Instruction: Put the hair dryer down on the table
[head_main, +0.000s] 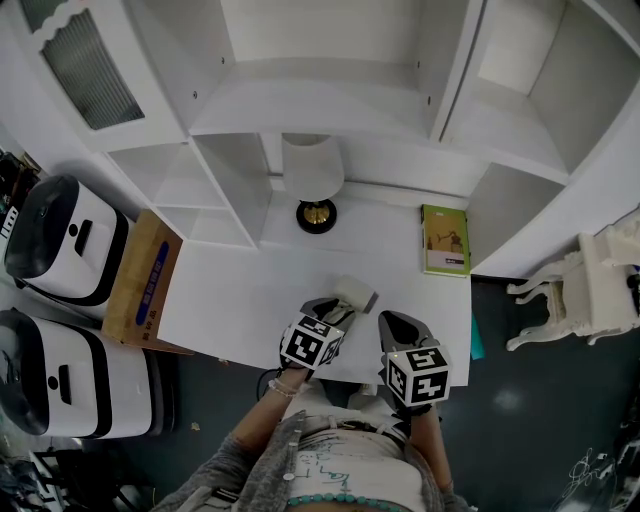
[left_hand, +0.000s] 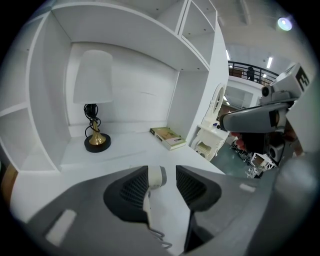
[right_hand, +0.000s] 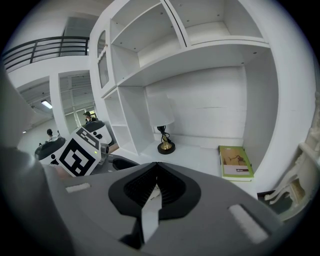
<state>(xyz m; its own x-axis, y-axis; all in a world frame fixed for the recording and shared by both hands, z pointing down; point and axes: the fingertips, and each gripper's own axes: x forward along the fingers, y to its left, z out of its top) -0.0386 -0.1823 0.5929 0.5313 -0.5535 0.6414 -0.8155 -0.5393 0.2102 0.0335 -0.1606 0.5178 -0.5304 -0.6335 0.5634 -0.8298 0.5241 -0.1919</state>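
**Left tongs open around the hair dryer on the table, right tongs closed and empty**

The left gripper (left_hand: 162, 170) has its jaws apart. The hair dryer (head_main: 354, 294) lies between them, against one jaw and clear of the other, apparently already resting on the white table (head_main: 250, 290) near its front edge. The right gripper (right_hand: 157, 164) is pressed together on nothing, just beside. To finish well, I would keep the left jaws wide and draw straight back, without dragging the handle towards the edge. The green book (head_main: 445, 240) and the blue-printed cardboard box (head_main: 145, 280) carry print too small to read.
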